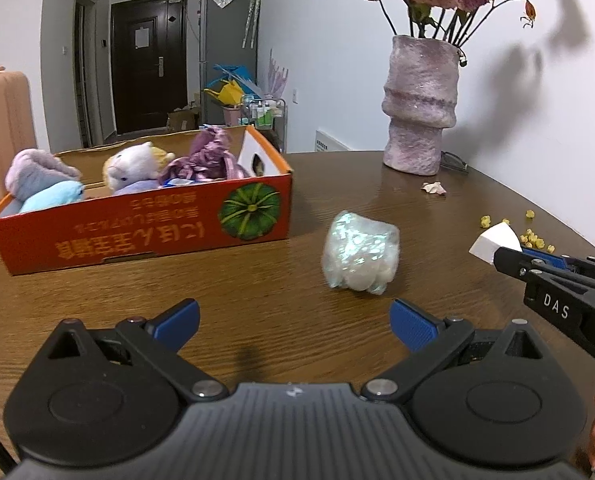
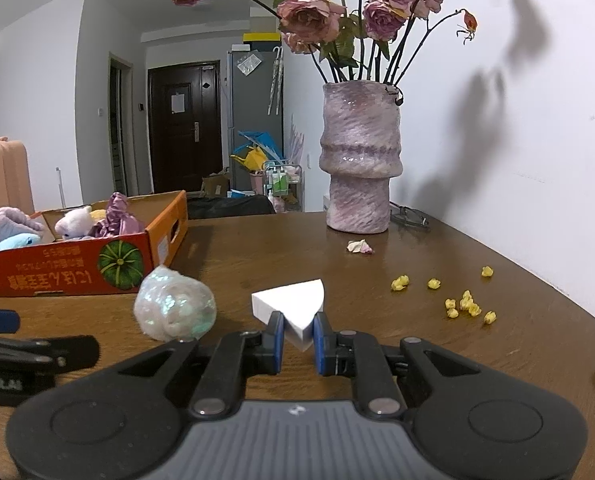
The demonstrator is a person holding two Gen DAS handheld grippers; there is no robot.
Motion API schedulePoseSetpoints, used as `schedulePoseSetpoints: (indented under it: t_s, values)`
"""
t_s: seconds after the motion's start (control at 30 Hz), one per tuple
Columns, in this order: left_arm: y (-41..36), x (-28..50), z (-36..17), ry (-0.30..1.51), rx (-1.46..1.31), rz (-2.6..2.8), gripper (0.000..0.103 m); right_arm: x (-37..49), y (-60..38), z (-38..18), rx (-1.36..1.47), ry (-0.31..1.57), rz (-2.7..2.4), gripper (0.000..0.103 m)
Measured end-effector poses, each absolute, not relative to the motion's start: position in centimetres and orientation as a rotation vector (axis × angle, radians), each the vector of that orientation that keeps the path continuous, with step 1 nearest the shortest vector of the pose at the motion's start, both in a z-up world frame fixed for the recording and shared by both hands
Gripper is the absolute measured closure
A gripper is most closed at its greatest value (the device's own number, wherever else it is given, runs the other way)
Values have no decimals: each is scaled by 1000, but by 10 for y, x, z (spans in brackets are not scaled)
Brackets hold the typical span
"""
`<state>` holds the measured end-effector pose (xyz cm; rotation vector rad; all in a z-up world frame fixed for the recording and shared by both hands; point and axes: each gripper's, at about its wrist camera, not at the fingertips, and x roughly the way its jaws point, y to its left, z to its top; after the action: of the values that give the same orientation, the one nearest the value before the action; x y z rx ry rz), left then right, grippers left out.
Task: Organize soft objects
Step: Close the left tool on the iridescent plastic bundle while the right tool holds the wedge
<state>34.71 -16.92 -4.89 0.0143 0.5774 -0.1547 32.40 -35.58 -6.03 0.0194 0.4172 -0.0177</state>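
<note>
Right tool (image 2: 296,342) clamps one white wedge (image 2: 293,306) | left tool (image 1: 293,326) apart | one box (image 1: 137,232)

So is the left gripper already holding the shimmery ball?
No, the left gripper is open, and the shimmery ball lies on the table beyond its fingertips.

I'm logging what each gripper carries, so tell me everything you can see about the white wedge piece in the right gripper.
The white wedge is a matte, foam-like block shaped like a quarter of a disc: two flat sides, one curved edge and a flat top. It looks clean and undented. The right gripper is shut on it, its blue pads pinching the pointed end, so the wide curved end juts forward. It appears lifted off the wooden table, beside the shimmery soft bundle. In the left wrist view it shows at the right edge.
</note>
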Motion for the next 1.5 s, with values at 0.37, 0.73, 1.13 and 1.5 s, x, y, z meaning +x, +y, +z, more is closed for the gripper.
schedulePoseSetpoints:
  t_s: [0.37, 0.73, 1.13, 1.5]
  values:
    - [-203, 382, -53, 585, 29, -163, 0, 345, -373, -62, 5, 411, -37, 88]
    - [-219, 416, -60, 604, 31, -155, 0, 364, -384, -64, -1, 411, -34, 88]
    - [-224, 430, -64, 609, 44, -165, 1, 380, -392, -65, 2, 415, -30, 88]
    - [-224, 428, -67, 629, 39, -237, 54, 375, -384, -65, -36, 399, -34, 88]
